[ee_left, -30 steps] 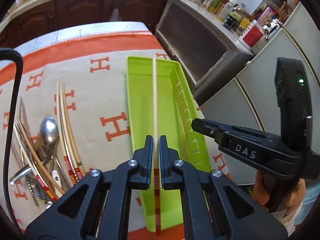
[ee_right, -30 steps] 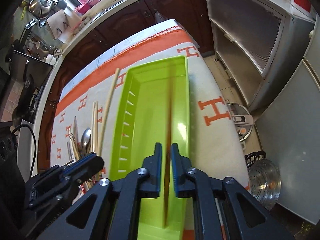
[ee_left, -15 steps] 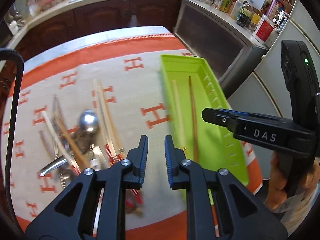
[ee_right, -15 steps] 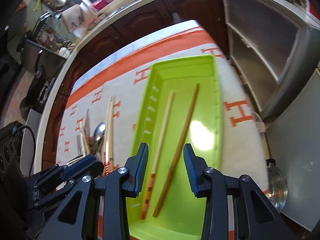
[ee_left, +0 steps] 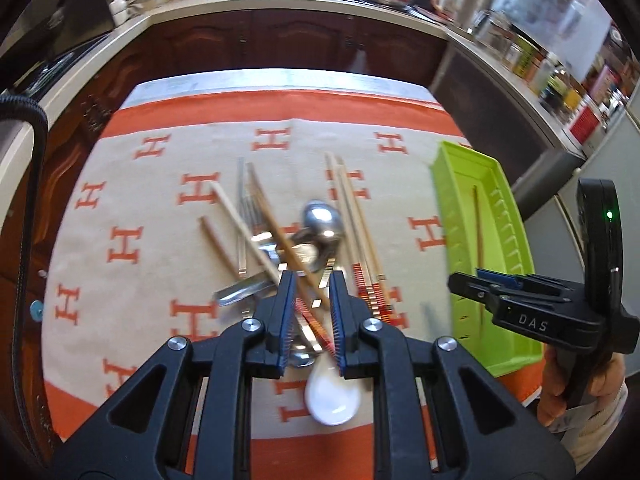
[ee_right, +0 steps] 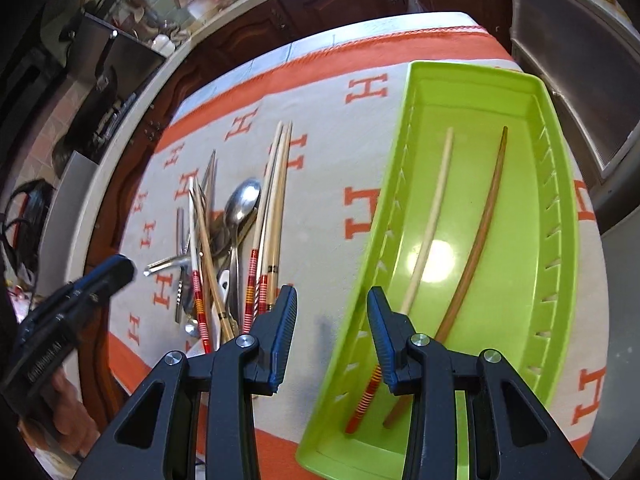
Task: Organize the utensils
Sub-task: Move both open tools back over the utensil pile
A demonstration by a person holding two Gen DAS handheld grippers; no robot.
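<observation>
Your left gripper (ee_left: 313, 280) hovers over the utensil pile (ee_left: 296, 240), fingers apart, empty; your right gripper (ee_right: 333, 300), fingers apart, sits between pile and tray (ee_right: 560, 184).

Left wrist view: green tray (ee_left: 472, 200), near end hidden behind right gripper (ee_left: 464, 282); pale chopstick not visible there, only the brown one (ee_left: 478, 232). Utensil pile (ee_left: 288, 240) left of tray motion-blurred; count unclear. White spoon (ee_left: 332, 392), handle covered by left gripper (ee_left: 313, 292).

Right wrist view: both tray chopsticks' near parts pass behind right gripper (ee_right: 332, 304). Counter clutter beyond tray too blurred to identify.
</observation>
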